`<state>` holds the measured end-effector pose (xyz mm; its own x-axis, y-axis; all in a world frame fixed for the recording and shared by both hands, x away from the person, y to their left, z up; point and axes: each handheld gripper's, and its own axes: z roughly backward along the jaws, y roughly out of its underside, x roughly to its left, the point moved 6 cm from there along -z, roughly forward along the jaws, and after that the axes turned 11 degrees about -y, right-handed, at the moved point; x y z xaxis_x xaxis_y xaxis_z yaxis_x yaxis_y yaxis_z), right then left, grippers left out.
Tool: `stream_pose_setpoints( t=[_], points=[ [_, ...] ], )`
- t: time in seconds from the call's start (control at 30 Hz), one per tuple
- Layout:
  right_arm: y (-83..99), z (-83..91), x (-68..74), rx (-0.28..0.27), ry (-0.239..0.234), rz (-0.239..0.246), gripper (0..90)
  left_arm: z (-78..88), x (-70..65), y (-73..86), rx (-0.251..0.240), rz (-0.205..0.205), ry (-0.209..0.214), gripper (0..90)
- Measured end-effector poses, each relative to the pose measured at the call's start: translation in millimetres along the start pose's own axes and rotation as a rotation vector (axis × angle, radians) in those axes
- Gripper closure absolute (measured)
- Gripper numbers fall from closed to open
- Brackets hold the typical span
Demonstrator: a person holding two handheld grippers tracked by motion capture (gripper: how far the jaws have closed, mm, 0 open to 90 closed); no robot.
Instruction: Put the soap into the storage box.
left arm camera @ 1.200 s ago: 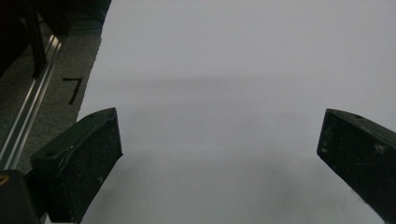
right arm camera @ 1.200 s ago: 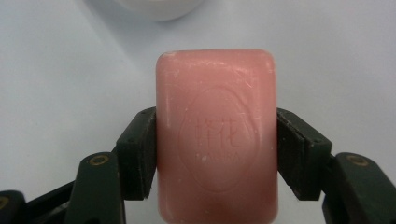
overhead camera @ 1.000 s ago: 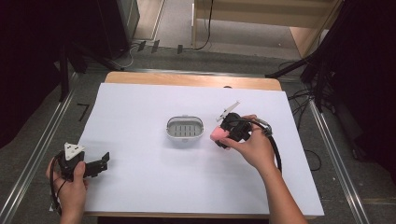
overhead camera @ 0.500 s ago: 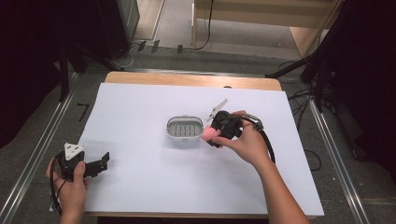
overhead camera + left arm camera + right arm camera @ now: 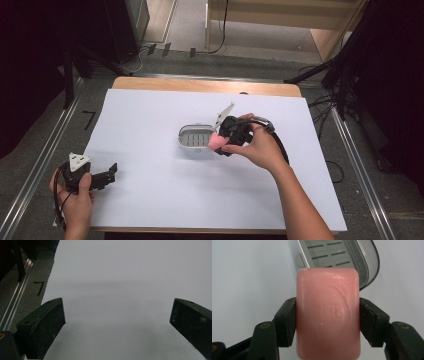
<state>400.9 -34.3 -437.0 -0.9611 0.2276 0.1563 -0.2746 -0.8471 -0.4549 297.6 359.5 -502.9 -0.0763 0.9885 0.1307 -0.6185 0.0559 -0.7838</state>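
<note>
With pink soap bar (image 5: 217, 141) clamped in right gripper (image 5: 223, 140) at the near-right rim of the grey soap dish (image 5: 192, 137) on the table (image 5: 150, 190): carrying step, judged near its end. Left gripper (image 5: 106, 176) resting apart, far off at table's left edge. Along left gripper view: jaws wide, nothing between. Along right gripper view: soap bar (image 5: 328, 315) squeezed at both sides, soap dish (image 5: 342, 257) just beyond. Next, probably: centre over the slotted tray, lower, release.

- A lab-like recording setup is showing here: a wooden table (image 5: 205, 84) is sitting under a plain white sheet (image 5: 150, 200).
- Aluminium rails (image 5: 30, 190) are flanking it, black stands (image 5: 345, 65) and cables (image 5: 320, 100) are crowding the grey floor (image 5: 190, 30).
</note>
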Motion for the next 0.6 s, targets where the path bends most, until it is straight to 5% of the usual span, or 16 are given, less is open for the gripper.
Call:
stream_pose_setpoints(
  t=[0.2, 0.6],
  points=[
    [-10.2, -5.0, 4.0, 0.001, -0.038, 0.060, 38.7, 0.0, 0.0, 0.0, 0.001, 0.000, 0.001, 0.1],
    [-25.8, -13.2, 1.3, 0.007, -0.049, 0.097, 38.7, 0.3, 0.1, 0.0, 0.000, -0.003, 0.004, 0.1]
  ],
)
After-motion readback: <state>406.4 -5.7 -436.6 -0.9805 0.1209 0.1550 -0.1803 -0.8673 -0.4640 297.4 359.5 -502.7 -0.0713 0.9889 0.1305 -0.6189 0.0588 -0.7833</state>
